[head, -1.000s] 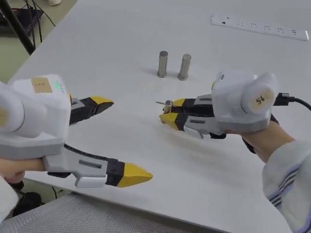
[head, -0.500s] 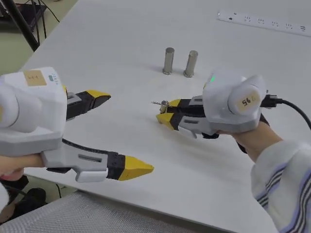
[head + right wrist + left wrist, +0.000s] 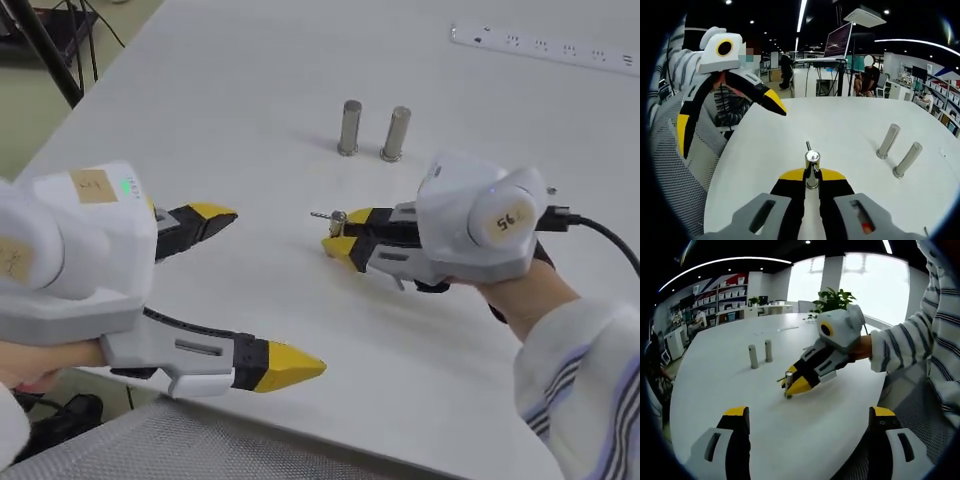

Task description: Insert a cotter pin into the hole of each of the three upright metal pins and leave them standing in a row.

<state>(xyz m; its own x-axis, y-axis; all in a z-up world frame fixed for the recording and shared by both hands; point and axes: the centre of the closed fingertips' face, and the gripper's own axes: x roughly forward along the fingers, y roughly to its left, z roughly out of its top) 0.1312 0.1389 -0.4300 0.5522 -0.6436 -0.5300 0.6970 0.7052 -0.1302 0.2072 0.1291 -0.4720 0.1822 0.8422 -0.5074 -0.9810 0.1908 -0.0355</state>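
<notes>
Our right claw [image 3: 337,232] is clenched on a short metal pin [image 3: 339,220], gripped between its yellow tips low over the white table [image 3: 200,100], a little right of the middle. A thin cotter pin [image 3: 322,214] juts from the upper end of that metal pin toward the left. In the right gripper view the metal pin [image 3: 812,167] rises between the closed tips, and the cotter pin [image 3: 808,146] shows at its top. We cannot tell whether its foot touches the table.

Our left claw [image 3: 265,290] hangs released at the near left, jaws spread wide and holding nothing. It is well apart from the right claw, and its tips point toward it.

Beyond the right claw, on the far side, the left standing pin [image 3: 350,127] and the right standing pin [image 3: 396,134] stand upright on the table, just beside each other but not touching.

A white power strip [image 3: 545,50] lies at the far right of the table. A black cable [image 3: 600,235] leads off from the back of the right claw to the right. A striped sleeve [image 3: 580,390] covers the arm behind it.
</notes>
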